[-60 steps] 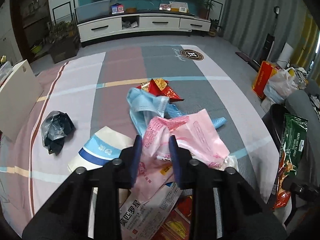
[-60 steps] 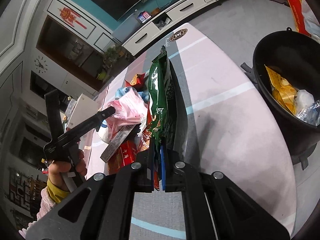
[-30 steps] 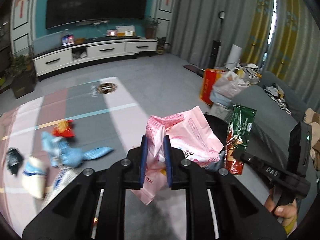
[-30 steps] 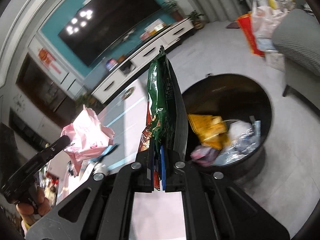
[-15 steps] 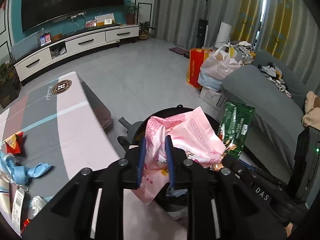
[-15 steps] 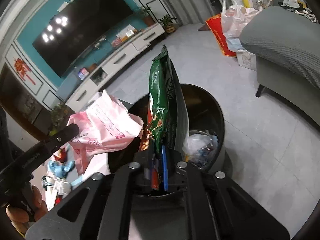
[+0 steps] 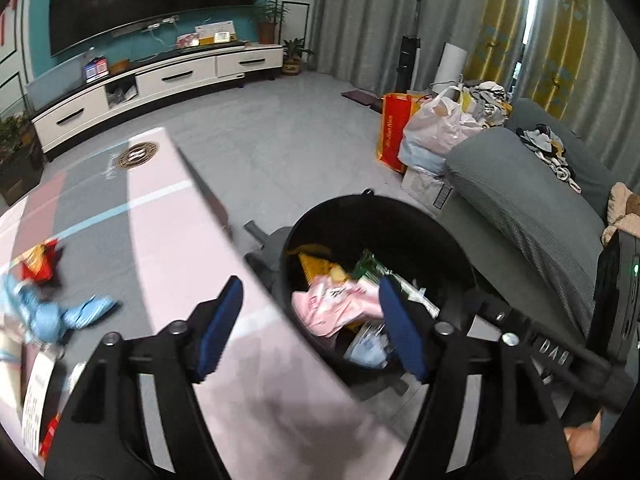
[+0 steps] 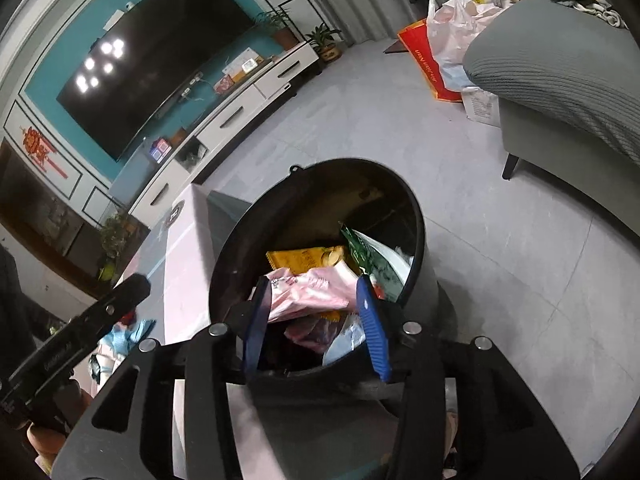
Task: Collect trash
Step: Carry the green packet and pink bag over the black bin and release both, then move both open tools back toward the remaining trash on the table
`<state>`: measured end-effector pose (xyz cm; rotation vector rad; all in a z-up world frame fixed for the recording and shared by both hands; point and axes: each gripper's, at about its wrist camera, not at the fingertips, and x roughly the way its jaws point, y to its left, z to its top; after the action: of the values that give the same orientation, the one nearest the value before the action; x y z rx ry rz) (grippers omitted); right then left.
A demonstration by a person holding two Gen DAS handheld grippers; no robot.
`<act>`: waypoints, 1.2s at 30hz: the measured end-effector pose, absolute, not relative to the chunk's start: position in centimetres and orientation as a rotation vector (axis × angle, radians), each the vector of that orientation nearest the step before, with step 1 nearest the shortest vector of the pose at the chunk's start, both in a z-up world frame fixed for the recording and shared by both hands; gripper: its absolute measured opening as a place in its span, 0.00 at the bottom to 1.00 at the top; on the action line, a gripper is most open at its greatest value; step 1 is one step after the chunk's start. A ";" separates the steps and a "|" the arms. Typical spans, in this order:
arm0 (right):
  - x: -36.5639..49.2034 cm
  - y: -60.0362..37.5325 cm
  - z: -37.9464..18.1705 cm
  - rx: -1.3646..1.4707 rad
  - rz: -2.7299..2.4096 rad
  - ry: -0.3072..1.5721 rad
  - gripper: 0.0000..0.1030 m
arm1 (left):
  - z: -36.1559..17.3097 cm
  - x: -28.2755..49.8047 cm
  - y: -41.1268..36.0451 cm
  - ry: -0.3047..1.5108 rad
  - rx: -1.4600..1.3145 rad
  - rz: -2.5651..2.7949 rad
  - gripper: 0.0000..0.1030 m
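From the left wrist, the left gripper has just been opening and its blue fingers are wide apart with nothing between them. The pink bag lies in the black bin.

From the right wrist, the right gripper has also just been opening, and it is empty. The green packet sits in the bin beside the pink bag.

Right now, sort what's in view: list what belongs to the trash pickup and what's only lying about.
Belongs to the job:
black trash bin
pink plastic bag in the bin
green snack packet in the bin
blue wrapper on the mat
red wrapper on the mat

Lying about:
grey sofa
red shopping bag
TV stand
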<state>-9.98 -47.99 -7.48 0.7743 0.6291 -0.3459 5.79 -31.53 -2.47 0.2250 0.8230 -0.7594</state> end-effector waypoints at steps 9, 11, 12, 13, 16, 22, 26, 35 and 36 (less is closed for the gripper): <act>-9.9 -44.0 -6.0 0.704 -0.245 0.690 0.49 | -2.4 2.2 -22.8 0.807 0.234 -0.660 0.77; -9.6 -42.9 -5.5 0.684 -0.215 0.700 0.49 | -2.1 1.3 -20.6 0.793 0.236 -0.637 0.78; -9.5 -42.4 -5.2 0.672 -0.201 0.704 0.49 | -2.0 0.9 -19.2 0.786 0.230 -0.622 0.78; -9.5 -41.8 -5.0 0.660 -0.187 0.707 0.49 | -1.8 0.8 -18.2 0.784 0.222 -0.606 0.78; -9.1 -39.7 -4.1 0.616 -0.139 0.723 0.50 | -1.5 0.8 -13.6 0.790 0.161 -0.536 0.78; -8.1 -35.1 -3.4 0.509 -0.042 0.774 0.53 | -2.1 0.7 -4.0 0.825 0.048 -0.341 0.79; -7.1 -32.1 -3.6 0.461 0.021 0.818 0.54 | -3.4 0.2 0.5 0.873 -0.018 -0.276 0.79; -3.7 -26.4 -5.3 0.422 0.116 0.924 0.54 | -5.6 -1.4 4.5 0.894 -0.086 -0.262 0.79; -3.3 -25.9 -5.5 0.417 0.123 0.929 0.54 | -5.7 -1.3 4.8 0.896 -0.093 -0.263 0.79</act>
<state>-3.33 -25.86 -5.45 0.4169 0.9287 0.1235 -1.34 4.77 -5.74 -0.0929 0.8962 -0.2628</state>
